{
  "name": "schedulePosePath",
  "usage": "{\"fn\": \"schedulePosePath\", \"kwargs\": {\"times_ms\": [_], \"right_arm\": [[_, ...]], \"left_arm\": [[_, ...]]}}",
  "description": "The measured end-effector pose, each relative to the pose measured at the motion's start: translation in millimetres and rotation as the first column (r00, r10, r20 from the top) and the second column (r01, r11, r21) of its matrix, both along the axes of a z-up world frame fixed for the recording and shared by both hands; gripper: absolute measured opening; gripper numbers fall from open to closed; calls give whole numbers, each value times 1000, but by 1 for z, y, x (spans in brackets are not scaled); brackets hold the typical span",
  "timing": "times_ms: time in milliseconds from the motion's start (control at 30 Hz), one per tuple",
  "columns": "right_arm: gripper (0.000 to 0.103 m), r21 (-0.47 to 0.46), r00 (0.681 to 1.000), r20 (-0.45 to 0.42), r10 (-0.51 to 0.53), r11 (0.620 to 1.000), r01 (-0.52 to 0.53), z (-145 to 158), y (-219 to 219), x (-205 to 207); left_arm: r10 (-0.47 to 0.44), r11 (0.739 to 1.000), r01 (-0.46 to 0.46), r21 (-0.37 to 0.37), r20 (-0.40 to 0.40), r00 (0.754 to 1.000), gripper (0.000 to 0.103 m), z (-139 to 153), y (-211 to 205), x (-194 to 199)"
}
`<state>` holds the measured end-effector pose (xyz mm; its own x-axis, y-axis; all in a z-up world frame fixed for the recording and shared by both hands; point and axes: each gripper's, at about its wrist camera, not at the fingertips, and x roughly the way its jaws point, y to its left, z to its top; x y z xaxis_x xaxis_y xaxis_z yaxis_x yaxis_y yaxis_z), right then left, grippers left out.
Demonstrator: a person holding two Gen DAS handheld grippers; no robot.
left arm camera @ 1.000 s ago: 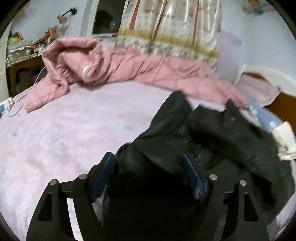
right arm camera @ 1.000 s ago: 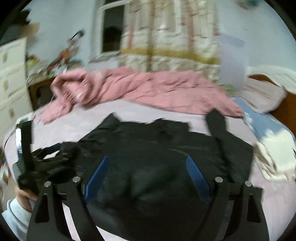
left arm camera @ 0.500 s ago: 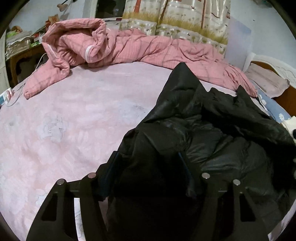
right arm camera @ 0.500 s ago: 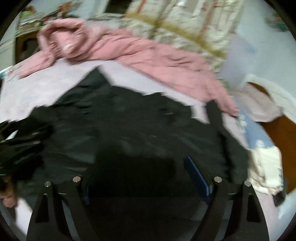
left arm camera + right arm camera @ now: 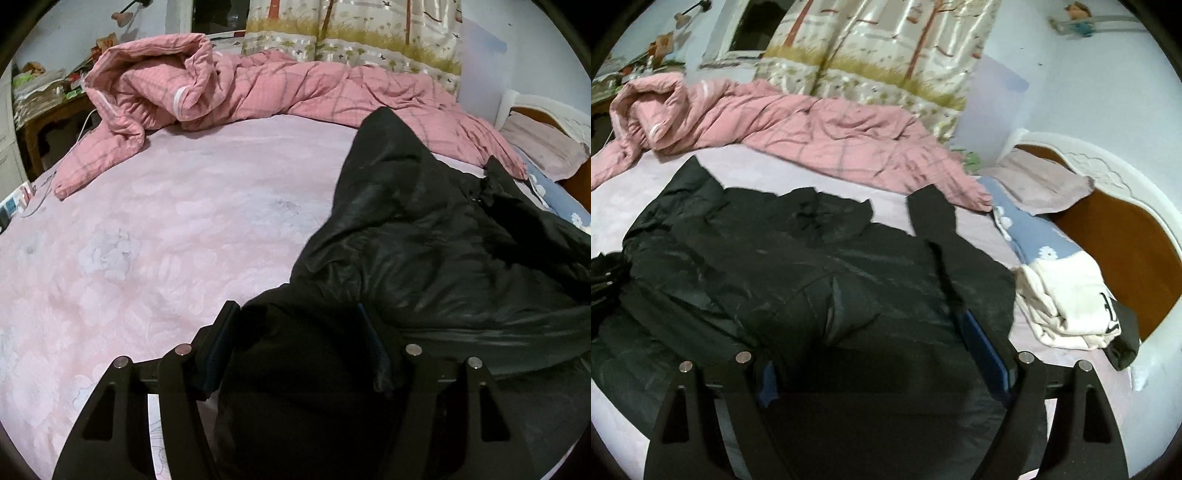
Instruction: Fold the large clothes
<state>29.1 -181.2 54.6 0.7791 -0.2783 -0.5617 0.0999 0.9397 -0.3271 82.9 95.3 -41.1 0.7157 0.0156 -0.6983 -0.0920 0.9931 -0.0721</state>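
Black jacket sprawled across the pink bedsheet, filling the lower right of the left wrist view and the whole middle and lower left of the right wrist view. No box, basket or bin in either frame, so nothing holding anything.

Left gripper sits low centre with its fingers spread, and a bunched fold of the jacket lies between them. The cloth touches both pads, but whether it is truly pinched, I cannot tell. Right gripper is the same story: fingers apart, dark fabric heaped between them, the blue pad on the right showing clearly, the left one mostly buried. Grip or just resting there, I cannot tell.

Pink quilt is rumpled along the top of both frames, beyond the jacket, with the patterned curtain hanging behind it.

Now the differences. Left wrist view gives the big bare stretch of sheet on the left, plus a cluttered desk in the upper left corner. Right wrist view shows the wooden headboard at right, a pillow against it, and folded white and blue clothes just beside the jacket. At its left edge a dark shape peeks in, too dim to identify.
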Motion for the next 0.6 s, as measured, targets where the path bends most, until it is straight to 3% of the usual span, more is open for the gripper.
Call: {"fn": "schedulePosePath", "kwargs": {"times_ms": [167,300,500,600], "right_arm": [[86,-8,999,34,-23,1000,23,1,-12,-9],[87,53,996,72,-49,998,45,6,-28,-17],[88,64,984,146,-103,993,95,11,-43,-31],[89,91,985,130,-117,990,105,10,-55,-33]], "left_arm": [[8,1000,-8,12,-12,1000,64,-2,0,2],[-2,1000,2,23,-20,1000,64,-3,-3,3],[-8,999,9,47,-24,1000,64,-4,-6,3],[-6,999,7,47,-24,1000,64,-4,-6,3]]}}
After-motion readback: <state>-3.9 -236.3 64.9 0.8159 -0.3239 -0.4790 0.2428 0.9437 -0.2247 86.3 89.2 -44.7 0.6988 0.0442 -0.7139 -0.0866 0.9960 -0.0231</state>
